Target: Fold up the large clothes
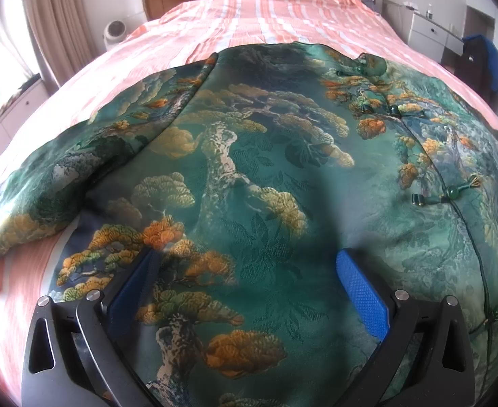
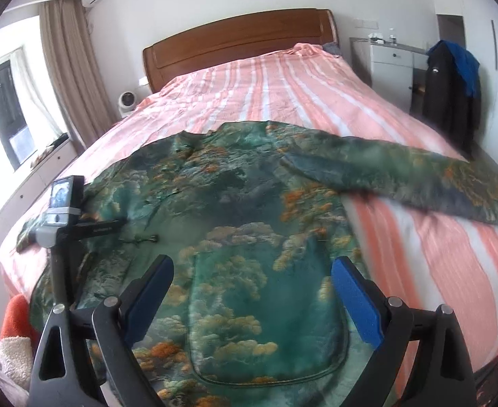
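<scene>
A green jacket (image 1: 249, 169) printed with pine trees and clouds lies spread, front up, on a pink striped bed (image 1: 266, 17). Its knot buttons (image 1: 452, 191) run down the right side of the left wrist view. My left gripper (image 1: 245, 252) stands open just over the jacket's lower front, nothing between its blue pads (image 1: 361, 291). In the right wrist view the jacket (image 2: 232, 210) has one sleeve (image 2: 401, 176) stretched out to the right. My right gripper (image 2: 252, 261) is open above a patch pocket (image 2: 266, 305). The left unit's screen housing (image 2: 62, 203) shows at the left.
A wooden headboard (image 2: 238, 40) closes the far end of the bed. White drawers (image 2: 395, 64) and a dark coat with a blue cloth (image 2: 452, 78) stand at the right. A small white fan (image 2: 127, 101), curtains and a window are at the left. Something fuzzy, orange and white (image 2: 15, 332), sits at the lower left.
</scene>
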`<state>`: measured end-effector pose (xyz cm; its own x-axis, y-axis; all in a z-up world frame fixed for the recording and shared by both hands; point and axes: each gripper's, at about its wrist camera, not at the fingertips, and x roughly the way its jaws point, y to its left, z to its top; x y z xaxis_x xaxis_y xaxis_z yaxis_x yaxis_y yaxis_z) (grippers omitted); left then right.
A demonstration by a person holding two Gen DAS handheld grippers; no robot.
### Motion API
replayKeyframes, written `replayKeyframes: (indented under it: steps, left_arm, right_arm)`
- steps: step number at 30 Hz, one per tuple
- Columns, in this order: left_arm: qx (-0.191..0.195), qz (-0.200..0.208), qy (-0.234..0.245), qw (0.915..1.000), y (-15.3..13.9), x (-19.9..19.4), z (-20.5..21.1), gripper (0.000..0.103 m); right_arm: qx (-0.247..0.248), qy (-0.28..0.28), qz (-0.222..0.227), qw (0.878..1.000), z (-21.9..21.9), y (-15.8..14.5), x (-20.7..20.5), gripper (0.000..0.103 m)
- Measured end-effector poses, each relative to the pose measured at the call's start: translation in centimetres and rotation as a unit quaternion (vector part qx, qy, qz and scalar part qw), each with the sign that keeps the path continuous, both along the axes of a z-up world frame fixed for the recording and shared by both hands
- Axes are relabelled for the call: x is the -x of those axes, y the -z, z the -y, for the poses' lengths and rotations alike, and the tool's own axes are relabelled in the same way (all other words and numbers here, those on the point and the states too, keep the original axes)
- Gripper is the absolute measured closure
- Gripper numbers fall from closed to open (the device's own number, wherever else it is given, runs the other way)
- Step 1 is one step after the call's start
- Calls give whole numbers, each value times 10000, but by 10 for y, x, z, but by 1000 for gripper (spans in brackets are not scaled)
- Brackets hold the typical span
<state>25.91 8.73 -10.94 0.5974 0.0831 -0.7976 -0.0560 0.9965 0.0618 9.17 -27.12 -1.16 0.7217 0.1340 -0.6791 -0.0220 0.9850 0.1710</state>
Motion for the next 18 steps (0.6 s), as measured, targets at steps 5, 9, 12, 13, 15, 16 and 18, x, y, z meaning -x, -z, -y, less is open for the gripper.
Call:
replayKeyframes:
  steps: [5,9,12,13,15,16,18]
  left_arm:
    - [1,0,0,10000,0,0,0,0]
    - [1,-1,-1,10000,0,0,0,0]
    - [2,-2,-1,10000,0,0,0,0]
    - [2,-2,0,10000,0,0,0,0]
    - [1,-2,-1,10000,0,0,0,0]
    - [2,-1,-1,10000,0,0,-1,0]
    - [2,-2,-1,10000,0,0,0,0]
  right_arm:
    - [-259,257,-29,9993,2,-1,-15,10]
    - [-307,1,169,9994,-14,-16,-19,10]
    - [-238,-172,260,9992,-22,-22,-17,10]
    - [-209,-185,257,9993,-22,-21,-16,10]
    - [-57,-139,235,9996,-19,-16,-11,10]
    - [24,-101,210,9997,-18,-13,-9,10]
    - [185,-2,135,9997,-13,-4,-5,10]
